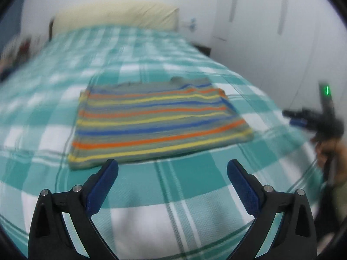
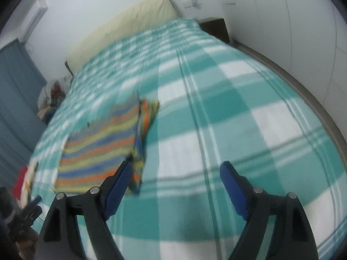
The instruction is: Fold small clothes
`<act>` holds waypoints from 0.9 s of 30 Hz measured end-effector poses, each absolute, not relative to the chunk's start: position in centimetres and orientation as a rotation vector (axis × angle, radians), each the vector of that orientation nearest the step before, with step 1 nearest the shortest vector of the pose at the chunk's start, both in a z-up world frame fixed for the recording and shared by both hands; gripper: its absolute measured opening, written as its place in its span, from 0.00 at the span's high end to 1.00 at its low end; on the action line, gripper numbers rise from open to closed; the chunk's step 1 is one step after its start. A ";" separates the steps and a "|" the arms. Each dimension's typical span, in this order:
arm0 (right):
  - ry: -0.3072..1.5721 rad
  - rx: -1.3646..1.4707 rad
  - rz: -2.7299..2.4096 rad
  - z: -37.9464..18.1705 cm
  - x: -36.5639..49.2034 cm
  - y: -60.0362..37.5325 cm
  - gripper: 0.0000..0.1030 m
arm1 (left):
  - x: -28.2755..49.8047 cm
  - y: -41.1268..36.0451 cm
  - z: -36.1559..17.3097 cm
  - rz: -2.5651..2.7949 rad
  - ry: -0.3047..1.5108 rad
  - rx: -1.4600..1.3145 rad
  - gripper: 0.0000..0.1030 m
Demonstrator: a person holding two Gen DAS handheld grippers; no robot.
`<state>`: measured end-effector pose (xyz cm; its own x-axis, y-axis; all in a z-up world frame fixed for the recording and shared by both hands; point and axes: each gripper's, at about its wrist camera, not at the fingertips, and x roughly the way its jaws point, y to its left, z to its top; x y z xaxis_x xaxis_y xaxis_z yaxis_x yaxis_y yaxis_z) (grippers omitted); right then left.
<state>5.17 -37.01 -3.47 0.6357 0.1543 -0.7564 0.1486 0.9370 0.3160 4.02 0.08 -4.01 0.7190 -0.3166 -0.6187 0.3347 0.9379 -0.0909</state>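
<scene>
Stripes first: the folded striped garment is lying flat on the teal-and-white checked bedspread, showing grey, orange, yellow and blue bands. In your left wrist view it's sitting at about 12 o'clock from the left gripper, just past the fingertips and not touching them. You're holding that gripper with its jaws spread wide, nothing between the blue pads except bedspread.

Over in the right wrist view, the same garment is sitting at roughly 10 o'clock from the right gripper. One side of it is looking bunched up and thicker along the edge at 3 o'clock. The left-hand blue finger is overlapping the garment's near corner in the picture, but I can't tell if it's actually touching the cloth. Those jaws are also standing apart with only bedspread showing in the gap, so you're gripping nothing on either side.

You can also spot your right gripper at 3 o'clock in the left view, off the garment's edge, with a hand wrapped around its handle and a small green light glowing on it.

Far end of the bed, a cream pillow is leaning against the white wall at 12 o'clock. Both views are a bit blurry.
</scene>
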 end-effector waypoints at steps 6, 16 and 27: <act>0.790 0.159 -0.097 -2.8 3.4 -36.3 0.19 | 2.5 -2.7 -7.1 -0.364 0.639 0.214 0.02; 0.788 0.145 -0.036 -4.1 3.9 -34.3 0.18 | 1.4 -4.4 -10.5 -0.406 0.736 0.278 0.02; 0.746 0.083 0.015 -3.3 3.1 -32.4 0.18 | 1.8 -4.2 -11.1 -0.420 0.777 0.245 0.00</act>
<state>3.10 -32.38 -3.31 0.7347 0.0429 -0.6770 0.0163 0.9966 0.0808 1.82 -4.19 -11.08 0.6362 -0.2747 -0.7209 0.4524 0.8898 0.0602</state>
